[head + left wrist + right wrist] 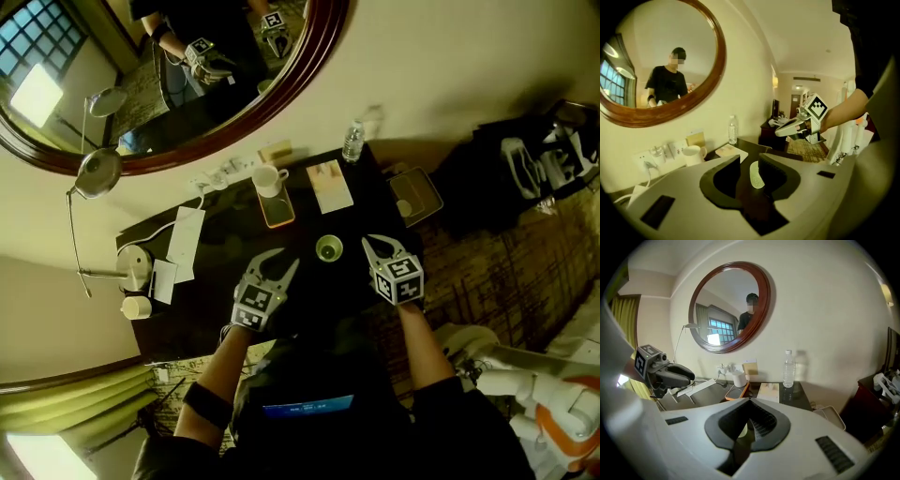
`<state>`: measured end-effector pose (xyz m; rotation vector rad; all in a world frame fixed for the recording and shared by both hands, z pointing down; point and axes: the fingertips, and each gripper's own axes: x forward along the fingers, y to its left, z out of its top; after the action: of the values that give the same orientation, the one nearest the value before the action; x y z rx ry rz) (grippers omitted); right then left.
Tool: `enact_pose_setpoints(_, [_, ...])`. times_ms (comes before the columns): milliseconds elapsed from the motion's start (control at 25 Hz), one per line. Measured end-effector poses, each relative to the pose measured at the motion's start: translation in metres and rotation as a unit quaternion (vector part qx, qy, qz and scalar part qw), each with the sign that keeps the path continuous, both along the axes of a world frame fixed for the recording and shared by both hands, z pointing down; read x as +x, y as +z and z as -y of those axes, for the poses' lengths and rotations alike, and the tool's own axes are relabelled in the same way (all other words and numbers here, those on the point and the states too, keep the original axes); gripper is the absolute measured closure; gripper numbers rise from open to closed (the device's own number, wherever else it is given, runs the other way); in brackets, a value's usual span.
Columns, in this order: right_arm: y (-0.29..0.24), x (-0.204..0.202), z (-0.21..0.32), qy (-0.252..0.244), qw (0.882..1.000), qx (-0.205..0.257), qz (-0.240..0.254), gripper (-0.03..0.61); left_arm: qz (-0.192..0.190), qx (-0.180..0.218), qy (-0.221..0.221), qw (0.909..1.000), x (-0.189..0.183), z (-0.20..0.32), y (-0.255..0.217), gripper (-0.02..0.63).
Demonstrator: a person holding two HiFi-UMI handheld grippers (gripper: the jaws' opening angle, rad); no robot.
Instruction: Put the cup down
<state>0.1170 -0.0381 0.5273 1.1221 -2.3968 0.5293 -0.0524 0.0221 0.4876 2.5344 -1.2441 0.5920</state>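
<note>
A small green cup (329, 248) stands upright on the dark table (225, 253), between my two grippers and touched by neither. My left gripper (281, 260) hovers just left of it, its jaws a little apart with nothing between the pads. In the left gripper view the cup (756, 174) shows through that narrow gap, beyond the left gripper (749, 159). My right gripper (375, 244) hangs just right of the cup, shut and empty. In the right gripper view the right gripper (750, 401) has its jaws meeting at the tips, with the cup (743, 430) below them.
At the table's back stand a white mug (269, 178), an orange tray (277, 208), a pale book (329, 185) and a water bottle (352, 141). A desk lamp (98, 173), papers and a white cup (136, 307) sit at the left. A round mirror (309, 66) hangs above.
</note>
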Motion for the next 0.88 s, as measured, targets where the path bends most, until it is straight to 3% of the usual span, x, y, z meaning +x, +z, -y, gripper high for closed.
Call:
enact_pose_setpoints(80, [-0.005, -0.005, 0.001, -0.01, 1.0, 0.005, -0.002, 0.563, -0.009, -0.003, -0.035, 0.9993, -0.019, 0.0, 0.0, 0.584])
enact_pose_setpoints(120, [-0.006, -0.007, 0.001, -0.014, 1.0, 0.007, -0.003, 0.563, -0.018, -0.008, -0.054, 0.9984, -0.028, 0.0, 0.0, 0.606])
enact_pose_setpoints(240, [-0.009, -0.013, 0.0, -0.027, 1.0, 0.009, -0.005, 0.563, -0.049, -0.024, -0.102, 0.9933, -0.046, -0.004, -0.007, 0.606])
enact_pose_setpoints(360, [-0.012, -0.019, -0.004, -0.038, 0.999, 0.009, -0.001, 0.563, -0.045, -0.023, -0.13, 0.9903, -0.059, -0.009, -0.007, 0.606])
enact_pose_setpoints(600, [-0.013, -0.03, -0.014, -0.061, 0.998, 0.011, 0.01, 0.563, -0.02, -0.03, -0.149, 0.9882, -0.071, -0.022, -0.004, 0.606])
enact_pose_setpoints(880, [-0.017, -0.036, -0.015, -0.077, 0.997, 0.015, 0.012, 0.563, -0.036, -0.028, -0.166, 0.9851, -0.083, -0.029, -0.008, 0.607])
